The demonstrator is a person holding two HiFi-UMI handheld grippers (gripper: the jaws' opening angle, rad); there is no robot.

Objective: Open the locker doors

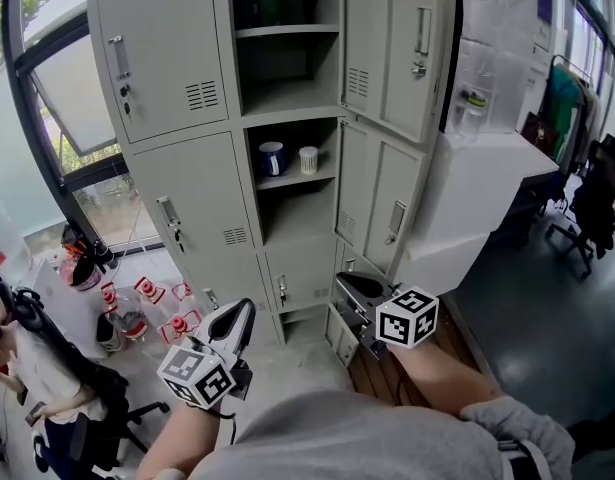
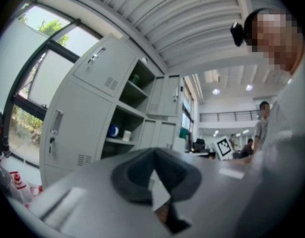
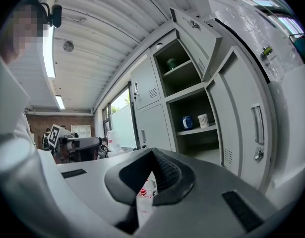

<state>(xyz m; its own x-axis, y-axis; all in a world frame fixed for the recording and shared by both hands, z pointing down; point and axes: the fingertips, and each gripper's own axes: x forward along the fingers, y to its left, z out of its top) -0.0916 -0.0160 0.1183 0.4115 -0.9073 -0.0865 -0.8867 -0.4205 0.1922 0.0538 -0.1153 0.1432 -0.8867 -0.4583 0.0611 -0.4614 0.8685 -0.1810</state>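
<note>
The grey steel locker (image 1: pixel 239 120) is standing against the window wall, right ahead of the person. Its middle column is already showing its shelves, with a blue mug (image 1: pixel 272 158) and a white cup (image 1: pixel 308 159) sitting on one, and those doors (image 1: pixel 387 43) are hanging swung out to the right. The upper left door (image 1: pixel 162 43), the middle left door (image 1: pixel 207 208) and the small bottom door (image 1: pixel 299 268) are looking closed.

The left hand-held gripper (image 1: pixel 245 310) and the right hand-held gripper (image 1: pixel 345 282) are both hovering low in front of the locker, apart from it, each clenched with nothing between the jaws.

To my eye these doors are thin painted sheet metal: stiff, light on their hinges, smooth and likely slippery on the flat face. I'm thinking the best hold is the narrow upright pull handle (image 1: pixel 168 214) near each door's free edge, pinched across and drawn outward.
</note>
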